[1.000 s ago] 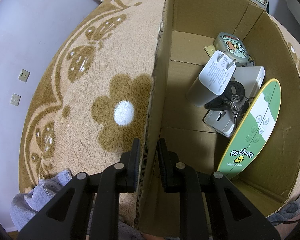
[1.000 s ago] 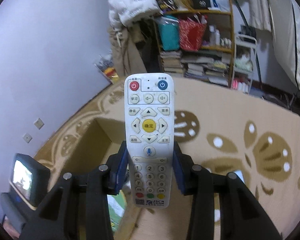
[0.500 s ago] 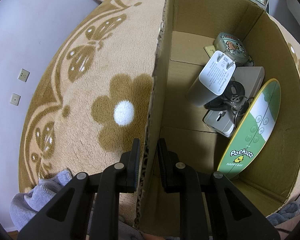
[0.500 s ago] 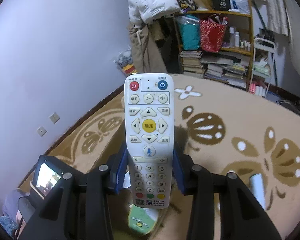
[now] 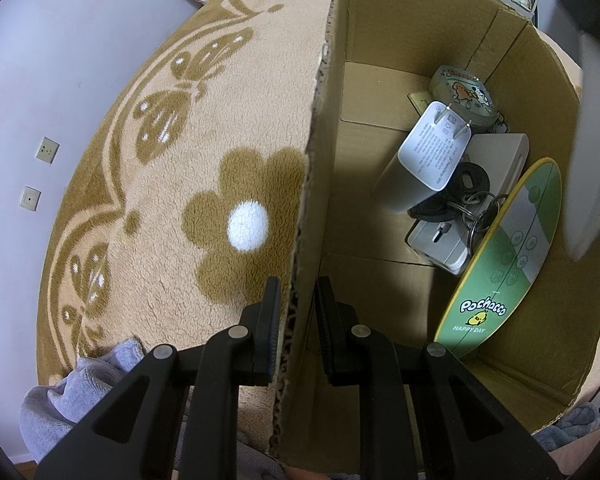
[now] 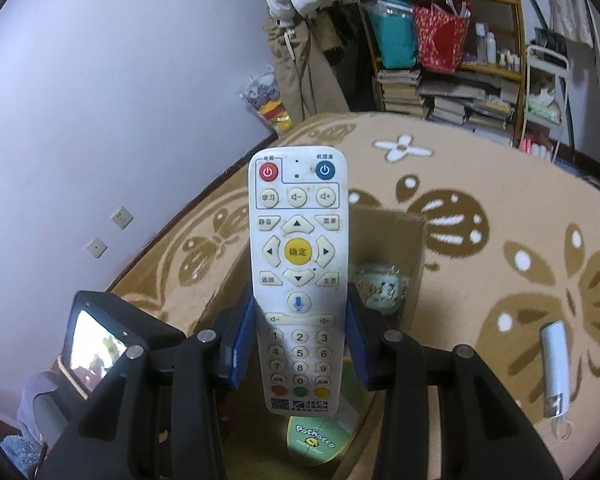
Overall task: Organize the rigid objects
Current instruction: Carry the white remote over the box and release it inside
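My left gripper (image 5: 296,300) is shut on the left wall of an open cardboard box (image 5: 320,128), one finger outside and one inside. In the box lie a white charger (image 5: 424,160), a round cartoon tin (image 5: 464,94), a white block (image 5: 496,160), black keys (image 5: 466,196) and a green Pochacco board (image 5: 508,256). The white remote control (image 6: 298,276) stands upright in my right gripper (image 6: 299,320), which is shut on its lower half above the box (image 6: 388,236). A blurred white edge of that remote (image 5: 592,132) shows at the right of the left wrist view.
The box rests on a beige carpet (image 5: 180,160) with brown butterfly and flower patterns. A white stick-like device (image 6: 554,368) lies on the carpet to the right. The left gripper's body with its screen (image 6: 96,344) is at lower left. Grey cloth (image 5: 80,396) lies near the wall. Shelves (image 6: 460,72) stand behind.
My right gripper with the remote has moved over the box; the box interior, tin and board now show beneath it. The remote's edge has entered the left wrist view. The left gripper has not moved.
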The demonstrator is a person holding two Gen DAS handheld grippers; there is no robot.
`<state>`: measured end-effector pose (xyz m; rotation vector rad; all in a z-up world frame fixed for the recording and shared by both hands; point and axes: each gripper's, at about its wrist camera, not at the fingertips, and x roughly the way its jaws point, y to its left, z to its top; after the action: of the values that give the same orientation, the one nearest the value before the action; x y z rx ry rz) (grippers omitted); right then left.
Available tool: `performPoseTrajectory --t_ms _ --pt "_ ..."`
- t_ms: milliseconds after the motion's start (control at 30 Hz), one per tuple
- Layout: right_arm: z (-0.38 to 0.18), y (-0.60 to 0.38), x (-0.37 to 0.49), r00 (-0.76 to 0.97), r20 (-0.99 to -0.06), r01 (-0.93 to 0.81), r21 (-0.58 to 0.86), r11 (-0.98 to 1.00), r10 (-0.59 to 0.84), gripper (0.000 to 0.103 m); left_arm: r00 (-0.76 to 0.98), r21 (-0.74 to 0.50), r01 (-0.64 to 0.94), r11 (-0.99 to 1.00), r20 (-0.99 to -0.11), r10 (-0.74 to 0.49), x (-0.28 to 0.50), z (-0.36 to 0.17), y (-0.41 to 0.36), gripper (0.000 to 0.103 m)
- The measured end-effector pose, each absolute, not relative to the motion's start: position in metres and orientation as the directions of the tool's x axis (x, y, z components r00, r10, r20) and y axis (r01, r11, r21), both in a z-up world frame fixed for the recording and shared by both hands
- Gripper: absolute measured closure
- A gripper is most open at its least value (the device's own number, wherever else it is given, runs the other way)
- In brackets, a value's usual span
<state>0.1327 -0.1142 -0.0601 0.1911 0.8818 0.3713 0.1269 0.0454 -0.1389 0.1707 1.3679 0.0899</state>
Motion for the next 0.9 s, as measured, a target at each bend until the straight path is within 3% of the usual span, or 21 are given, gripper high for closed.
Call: performPoseTrajectory --t_ms 467,900 --pt "-0.105 -0.113 0.146 0.477 -0.758 -0.177 0.413 0.893 0.445 0.059 0.2 0.168 0.034 0.985 -0.967 0.157 0.127 -0.139 0.047 0.086" --pt "-0.105 -0.106 0.147 0.502 -0.763 -0.172 0.373 0.912 0.407 0.059 0.2 0.166 0.032 0.986 -0.967 0.156 0.127 -0.139 0.047 0.085"
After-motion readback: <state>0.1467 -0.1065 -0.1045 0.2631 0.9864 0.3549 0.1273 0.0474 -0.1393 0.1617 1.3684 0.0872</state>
